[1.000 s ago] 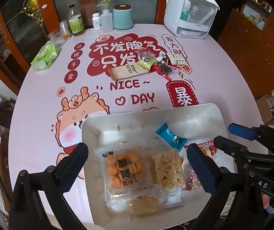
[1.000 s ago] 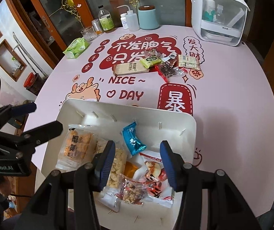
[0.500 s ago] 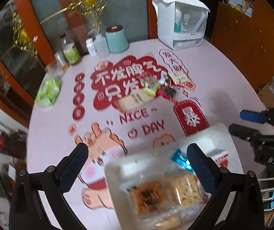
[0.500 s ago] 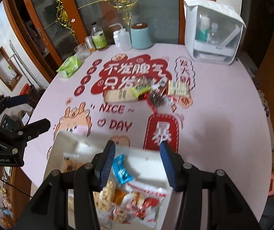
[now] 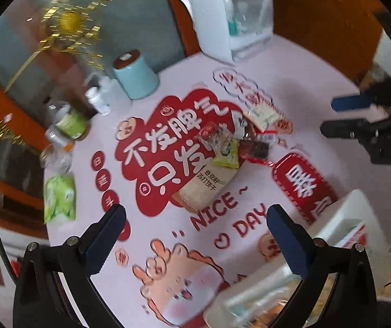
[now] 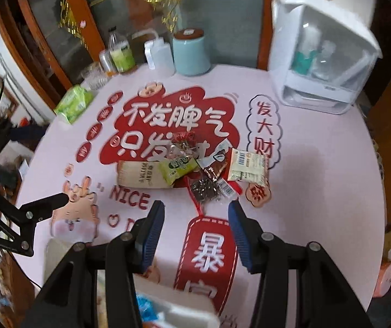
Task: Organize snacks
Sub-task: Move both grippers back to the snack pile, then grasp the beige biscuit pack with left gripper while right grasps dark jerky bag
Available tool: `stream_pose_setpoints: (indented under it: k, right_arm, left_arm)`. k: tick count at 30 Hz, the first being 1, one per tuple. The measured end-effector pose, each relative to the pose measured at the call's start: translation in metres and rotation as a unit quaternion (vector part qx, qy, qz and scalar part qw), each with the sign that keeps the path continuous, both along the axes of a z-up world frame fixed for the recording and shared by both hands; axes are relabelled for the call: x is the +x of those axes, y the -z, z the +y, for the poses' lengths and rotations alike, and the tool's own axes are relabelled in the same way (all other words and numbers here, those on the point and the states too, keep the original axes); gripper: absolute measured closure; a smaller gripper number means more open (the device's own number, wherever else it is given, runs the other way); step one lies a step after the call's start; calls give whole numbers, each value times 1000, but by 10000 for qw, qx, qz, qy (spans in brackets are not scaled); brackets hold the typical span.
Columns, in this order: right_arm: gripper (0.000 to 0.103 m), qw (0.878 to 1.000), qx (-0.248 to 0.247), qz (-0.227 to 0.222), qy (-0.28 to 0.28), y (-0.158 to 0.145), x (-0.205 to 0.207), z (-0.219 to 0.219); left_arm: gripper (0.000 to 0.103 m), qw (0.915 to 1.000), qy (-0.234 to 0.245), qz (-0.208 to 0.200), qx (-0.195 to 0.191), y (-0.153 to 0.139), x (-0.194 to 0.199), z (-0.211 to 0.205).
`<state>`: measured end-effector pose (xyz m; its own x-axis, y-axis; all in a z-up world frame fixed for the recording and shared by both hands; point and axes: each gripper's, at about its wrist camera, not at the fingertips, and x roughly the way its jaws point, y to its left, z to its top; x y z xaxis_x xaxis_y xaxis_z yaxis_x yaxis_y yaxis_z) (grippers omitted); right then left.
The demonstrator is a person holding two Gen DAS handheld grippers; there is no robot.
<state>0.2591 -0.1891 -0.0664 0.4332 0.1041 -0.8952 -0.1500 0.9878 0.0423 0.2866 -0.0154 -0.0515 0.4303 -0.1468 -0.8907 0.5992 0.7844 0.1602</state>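
Observation:
A pile of loose snack packets lies mid-table: a tan cracker pack (image 6: 138,175) (image 5: 206,188), a green packet (image 6: 177,168) (image 5: 227,155), a dark red packet (image 6: 205,188) and a pale packet (image 6: 247,168). The white tray (image 5: 343,224) (image 6: 184,309) with snacks in it sits at the near edge. My left gripper (image 5: 195,224) is open and empty, just short of the cracker pack. My right gripper (image 6: 197,218) is open and empty, just short of the dark red packet.
At the table's far edge stand a white dispenser box (image 6: 321,52), a teal canister (image 6: 191,52), bottles (image 6: 121,52) and a green tissue pack (image 6: 73,104). The table has a pink printed cloth (image 6: 318,191). A wooden cabinet stands behind.
Both grippers have moved forward from over the tray toward the snack pile. The tray has dropped to the bottom of both views. Both grippers stay open.

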Motion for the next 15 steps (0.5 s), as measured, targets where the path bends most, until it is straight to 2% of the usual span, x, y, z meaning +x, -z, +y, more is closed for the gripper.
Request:
stream_pose_setpoints:
  k: [6, 9, 14, 15]
  right_arm:
    - [54, 9982, -30, 594, -112, 69, 43, 5]
    - [54, 9971, -120, 735, -179, 95, 55, 9]
    - [54, 9954, -21, 872, -385, 125, 68, 17]
    - [54, 9948, -135, 917, -411, 132, 71, 19]
  left_arm:
    - [1, 9985, 290, 369, 284, 65, 43, -16]
    - [1, 9962, 426, 686, 338, 98, 59, -21]
    - [1, 9920, 692, 922, 507, 135, 72, -27]
    - [1, 9907, 775, 979, 541, 142, 74, -29]
